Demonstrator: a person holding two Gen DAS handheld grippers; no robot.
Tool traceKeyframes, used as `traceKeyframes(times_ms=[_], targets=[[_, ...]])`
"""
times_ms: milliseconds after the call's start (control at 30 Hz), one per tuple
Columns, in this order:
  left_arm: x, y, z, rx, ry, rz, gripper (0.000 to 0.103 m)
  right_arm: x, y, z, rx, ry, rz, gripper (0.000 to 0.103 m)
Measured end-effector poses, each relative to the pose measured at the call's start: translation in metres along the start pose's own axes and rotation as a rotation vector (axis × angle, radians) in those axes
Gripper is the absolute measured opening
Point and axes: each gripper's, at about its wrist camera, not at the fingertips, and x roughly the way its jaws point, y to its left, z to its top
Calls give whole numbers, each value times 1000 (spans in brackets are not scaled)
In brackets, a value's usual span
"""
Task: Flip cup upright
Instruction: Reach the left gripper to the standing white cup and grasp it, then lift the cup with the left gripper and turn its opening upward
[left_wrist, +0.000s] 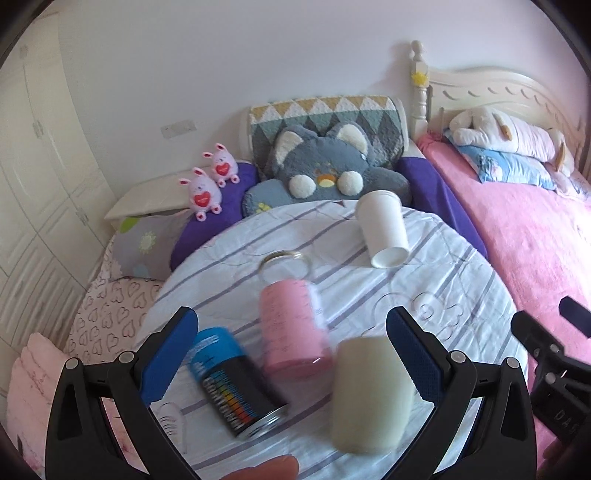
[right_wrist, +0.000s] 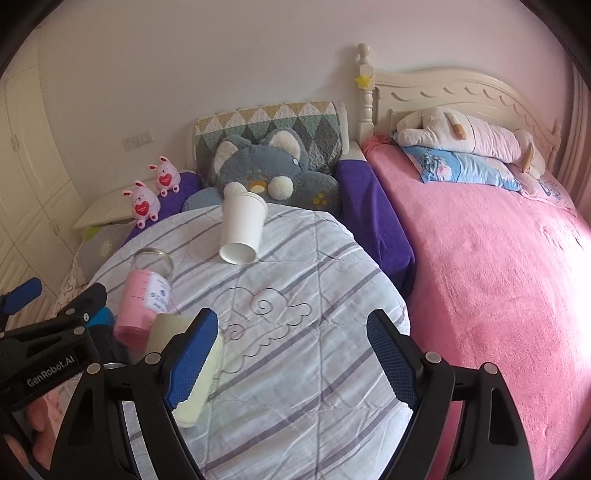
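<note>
Several cups lie on their sides on a striped white quilt (left_wrist: 436, 280). A white paper cup (left_wrist: 384, 229) lies farthest away; it also shows in the right wrist view (right_wrist: 242, 229). A glass jar with a pink sleeve (left_wrist: 291, 325), a blue and black can (left_wrist: 236, 387) and a cream cup (left_wrist: 369, 395) lie close between my left gripper's fingers. My left gripper (left_wrist: 291, 362) is open around them, touching none that I can tell. My right gripper (right_wrist: 291, 358) is open and empty over the quilt, with the cream cup (right_wrist: 192, 373) behind its left finger.
A grey cat cushion (left_wrist: 325, 173) and two small pink bunny toys (left_wrist: 210, 181) sit at the head of the bed. A pink bed (right_wrist: 498, 277) with a plush dog (right_wrist: 469, 136) lies to the right. White wardrobes (left_wrist: 40, 192) stand on the left.
</note>
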Motion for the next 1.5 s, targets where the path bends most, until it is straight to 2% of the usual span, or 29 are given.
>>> traceKeyframes(times_ms=[233, 467, 867, 1167, 1200, 1267, 1333, 1500], targets=[[48, -40, 39, 9, 77, -45, 103, 35, -31, 19, 28, 27, -18, 84], [110, -74, 77, 10, 192, -90, 103, 68, -51, 43, 42, 51, -17, 84], [202, -92, 92, -49, 337, -65, 103, 122, -58, 65, 40, 99, 16, 84], [230, -90, 98, -101, 384, -98, 103, 139, -66, 63, 53, 129, 19, 84], [231, -88, 99, -111, 384, -105, 101, 139, -66, 63, 53, 129, 17, 84], [233, -86, 100, -120, 383, -120, 91, 139, -67, 63, 55, 129, 15, 84], [233, -85, 102, -119, 386, -140, 74, 139, -67, 62, 56, 130, 14, 84], [230, -81, 101, -122, 371, -181, 72, 139, -67, 64, 53, 128, 13, 84]])
